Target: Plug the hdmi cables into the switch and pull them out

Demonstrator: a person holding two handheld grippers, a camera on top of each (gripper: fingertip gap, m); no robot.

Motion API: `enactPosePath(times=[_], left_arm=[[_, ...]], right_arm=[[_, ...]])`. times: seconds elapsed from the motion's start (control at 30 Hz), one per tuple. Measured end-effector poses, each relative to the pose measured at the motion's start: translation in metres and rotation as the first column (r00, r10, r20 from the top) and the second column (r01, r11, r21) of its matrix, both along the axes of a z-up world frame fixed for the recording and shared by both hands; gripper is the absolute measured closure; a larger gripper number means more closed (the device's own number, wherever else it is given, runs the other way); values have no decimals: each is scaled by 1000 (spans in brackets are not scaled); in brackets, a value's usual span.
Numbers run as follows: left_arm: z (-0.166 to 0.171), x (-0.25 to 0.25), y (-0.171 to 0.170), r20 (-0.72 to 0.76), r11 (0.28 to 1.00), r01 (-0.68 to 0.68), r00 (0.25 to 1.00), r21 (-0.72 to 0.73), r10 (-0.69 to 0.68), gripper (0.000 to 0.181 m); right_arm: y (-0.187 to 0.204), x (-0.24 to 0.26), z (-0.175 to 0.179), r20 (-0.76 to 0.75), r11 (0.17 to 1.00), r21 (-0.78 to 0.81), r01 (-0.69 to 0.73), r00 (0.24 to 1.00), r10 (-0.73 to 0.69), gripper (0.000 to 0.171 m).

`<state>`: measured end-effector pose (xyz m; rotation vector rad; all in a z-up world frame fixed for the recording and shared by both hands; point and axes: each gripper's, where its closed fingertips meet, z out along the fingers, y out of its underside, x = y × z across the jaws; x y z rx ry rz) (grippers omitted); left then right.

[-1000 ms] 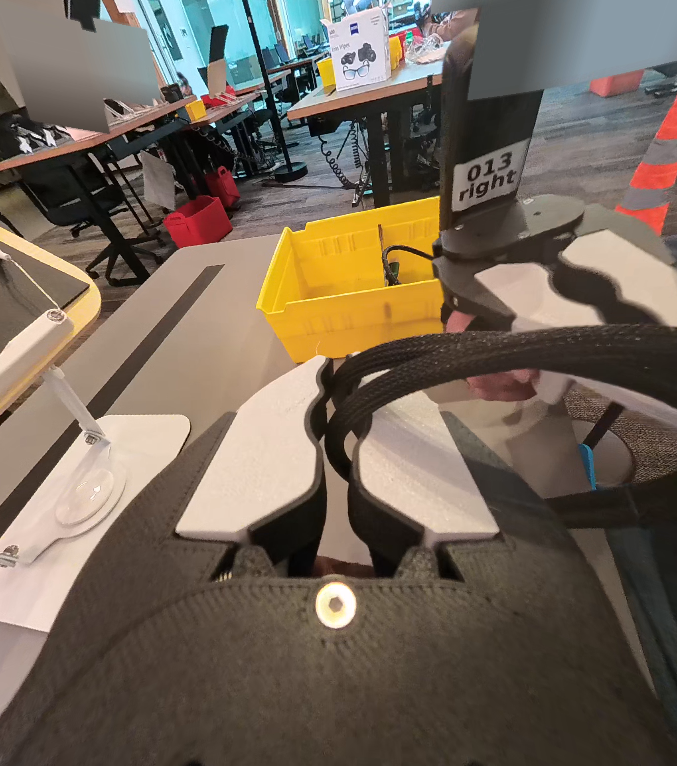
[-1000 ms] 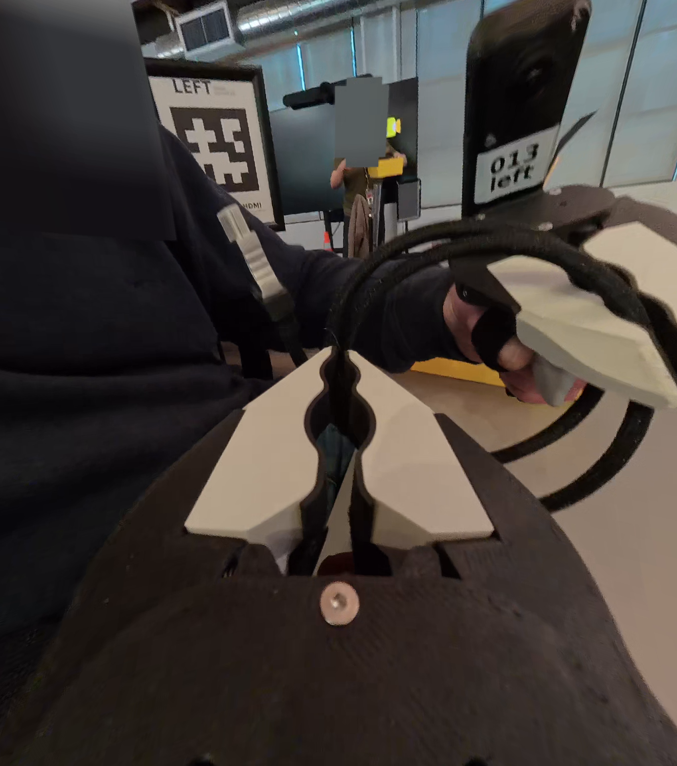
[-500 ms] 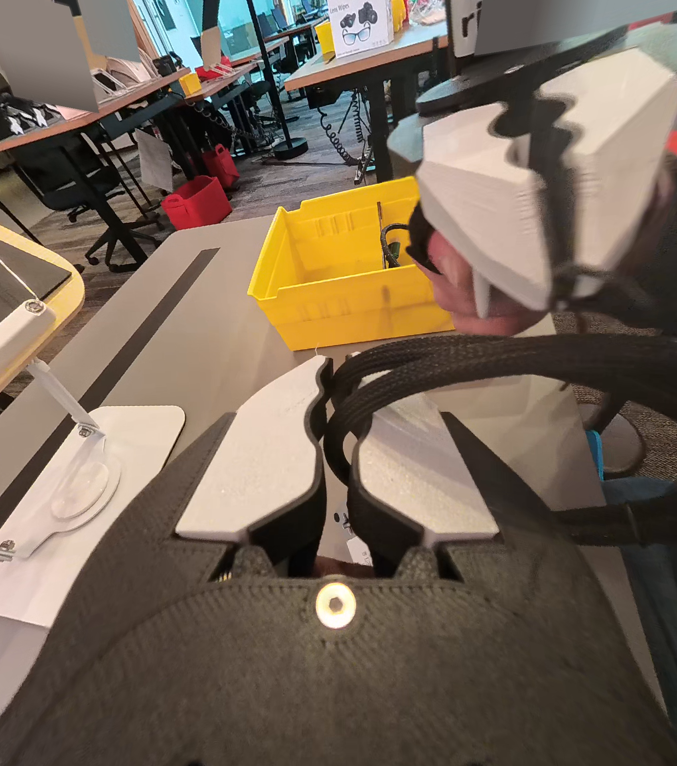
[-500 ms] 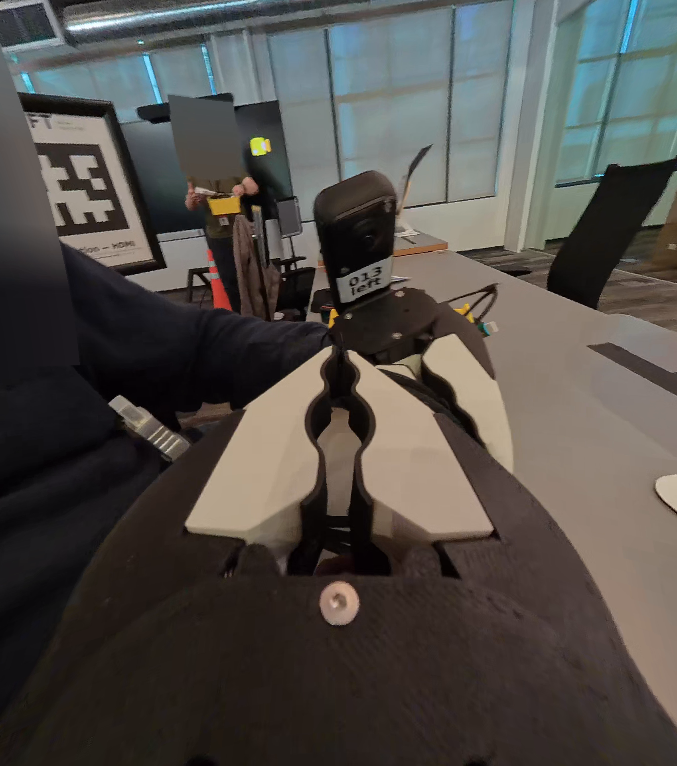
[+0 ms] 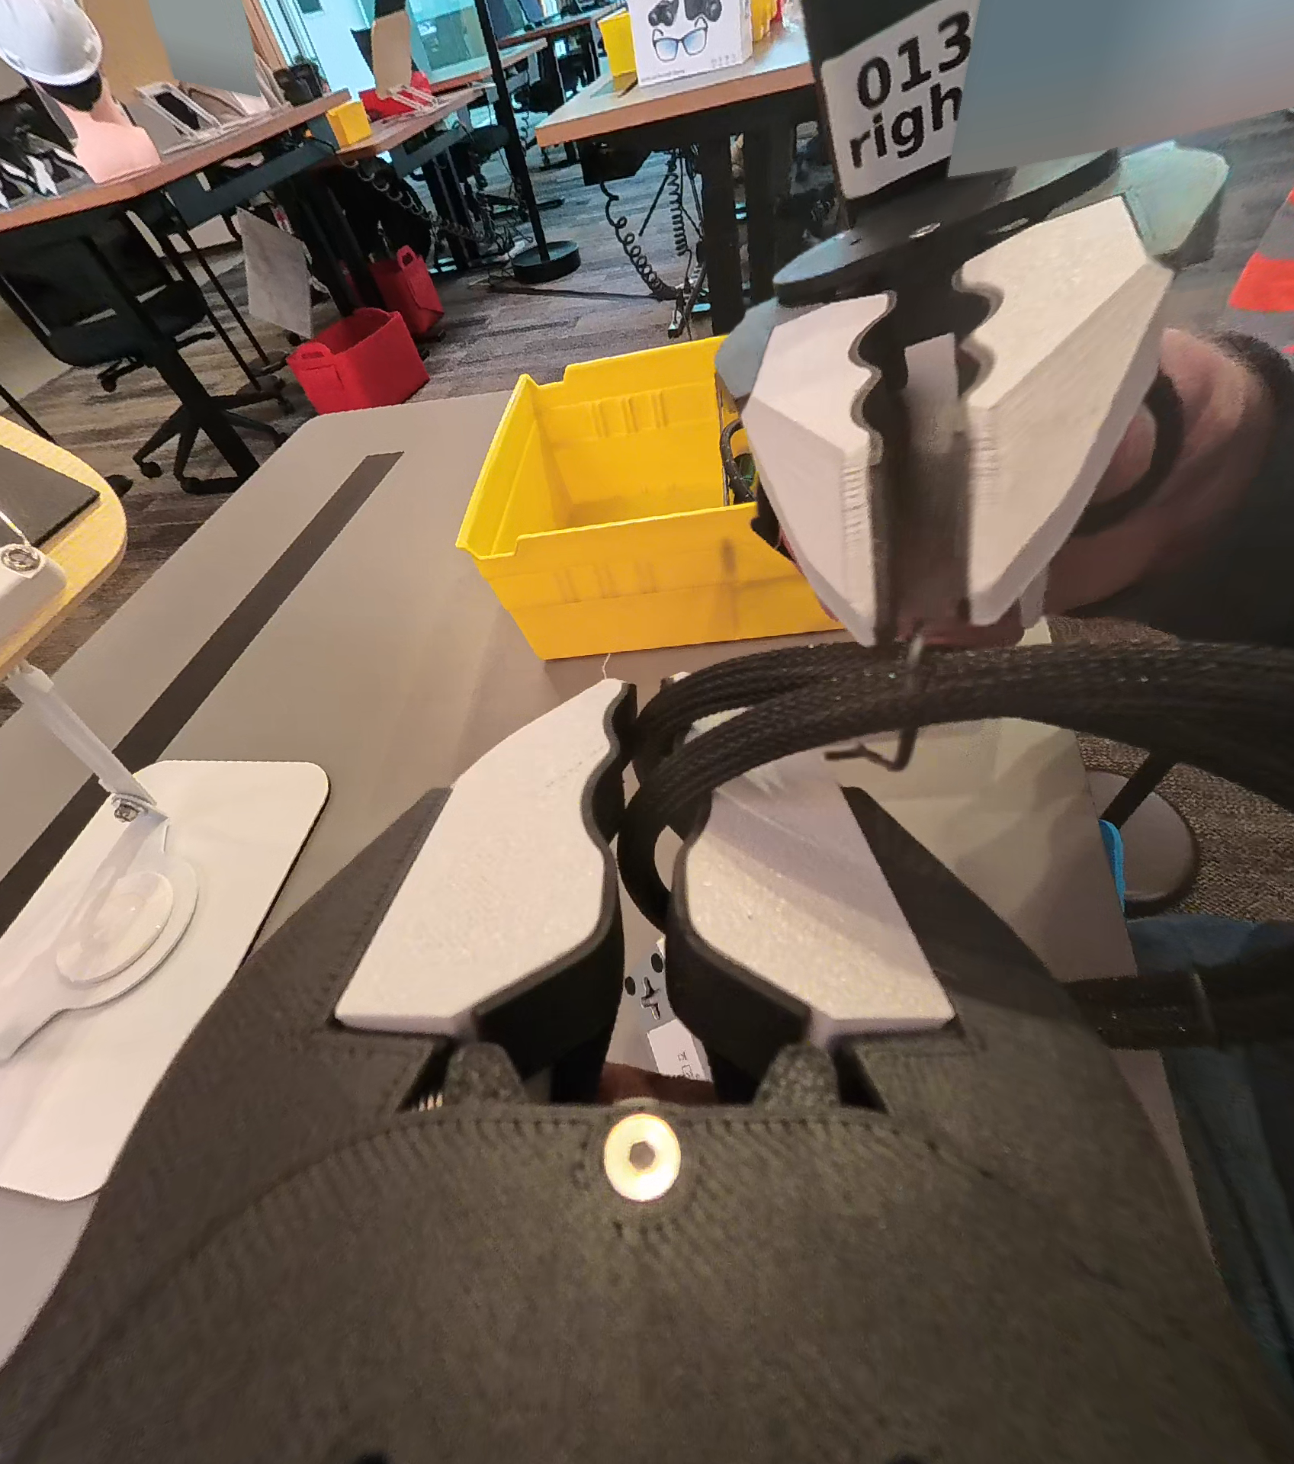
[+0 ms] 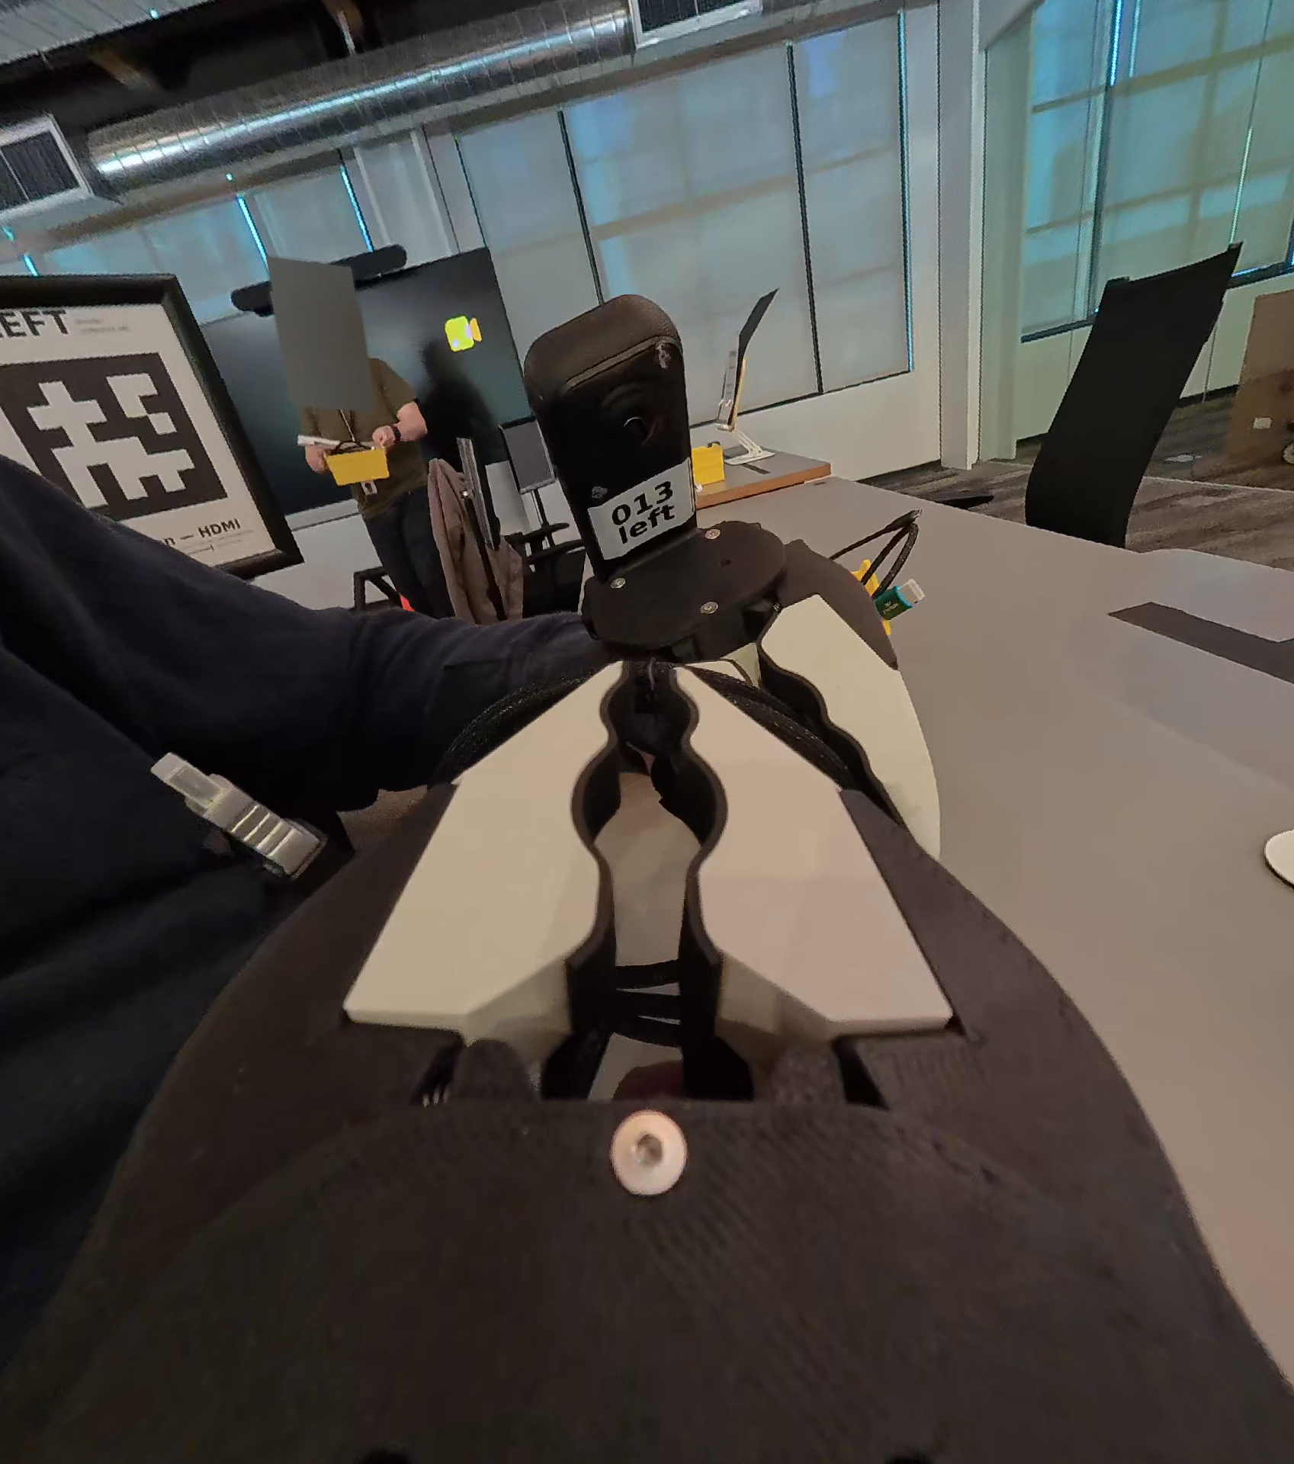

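A coiled black braided hdmi cable (image 5: 1024,689) hangs over the grey table (image 5: 358,650). My left gripper (image 5: 651,760) is shut on the coil's loops. My right gripper (image 5: 901,626) comes down from the upper right with its tips on top of the coil. It is shut on a thin black tie (image 5: 905,737) wrapped around the loops. In the right wrist view my right gripper (image 6: 647,673) is shut just in front of the left gripper (image 6: 849,737), and the cable (image 6: 485,713) curves behind them. No switch is in view.
A yellow bin (image 5: 628,515) with a cable inside stands on the table behind the grippers. A white stand base (image 5: 152,911) lies at the left. More cables with yellow and green plugs (image 6: 889,590) lie farther along the table. A person (image 6: 366,459) stands at the back. Spacing between my two grippers at the tips: around 8 cm.
My right gripper has swung away from the person's body toward the left gripper, and its tips now point down onto the coil. My left gripper has kept its hold on the coil.
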<state>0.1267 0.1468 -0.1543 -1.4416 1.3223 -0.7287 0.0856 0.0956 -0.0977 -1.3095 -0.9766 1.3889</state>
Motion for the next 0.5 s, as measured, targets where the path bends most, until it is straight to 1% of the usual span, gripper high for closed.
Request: enactPosePath(times=[0.1,0.27,0.37,0.5], left_arm=[[0,1,0,-2,1000,2,1000,-3,-2,177],[3,2,1,-6,1000,2,1000,7,-2,177],[9,2,1,-6,1000,10,1000,24,-10,177],[17,5,0,-15,999,18,1000,52,-17,177]], right_arm=[[1,4,-1,-21,1000,-9,8,1000,-8,166],[4,16,3,-97,999,-49,8,995,-12,153],[2,21,0,-165,989,-126,-76,985,54,140],[2,23,-4,-285,956,-226,-189,951,121,138]])
